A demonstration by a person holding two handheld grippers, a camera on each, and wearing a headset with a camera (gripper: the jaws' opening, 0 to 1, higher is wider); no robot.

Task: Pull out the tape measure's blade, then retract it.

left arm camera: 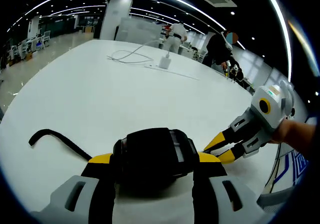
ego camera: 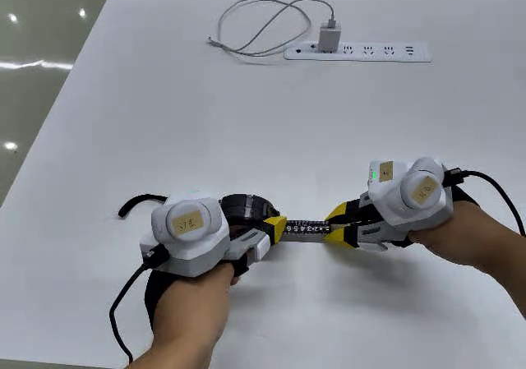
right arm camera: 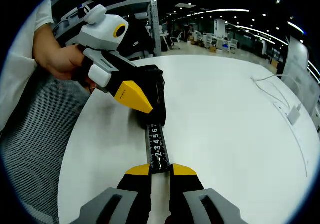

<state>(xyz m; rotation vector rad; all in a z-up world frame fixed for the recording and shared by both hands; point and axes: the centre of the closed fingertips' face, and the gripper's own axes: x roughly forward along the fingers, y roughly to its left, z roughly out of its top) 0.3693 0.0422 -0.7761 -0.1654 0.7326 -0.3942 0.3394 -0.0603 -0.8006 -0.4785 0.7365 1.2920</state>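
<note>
A black tape measure (ego camera: 245,209) lies on the white table (ego camera: 246,114), and my left gripper (ego camera: 265,236) is shut on its case (left arm camera: 152,154). A short length of blade (ego camera: 306,227) with printed numbers runs from the case to my right gripper (ego camera: 337,225), which is shut on the blade's end (right arm camera: 158,154). In the right gripper view the left gripper (right arm camera: 131,95) holds the case (right arm camera: 152,92) at the far end of the blade. In the left gripper view the right gripper (left arm camera: 222,149) comes in from the right. The tape's black wrist strap (left arm camera: 55,140) trails left of the case.
A white power strip (ego camera: 357,52) with a plugged charger (ego camera: 329,35) and a looped white cable (ego camera: 259,25) lies at the far side of the table. The table's left edge (ego camera: 57,106) meets a grey-green floor. People stand far off in the room (left arm camera: 220,47).
</note>
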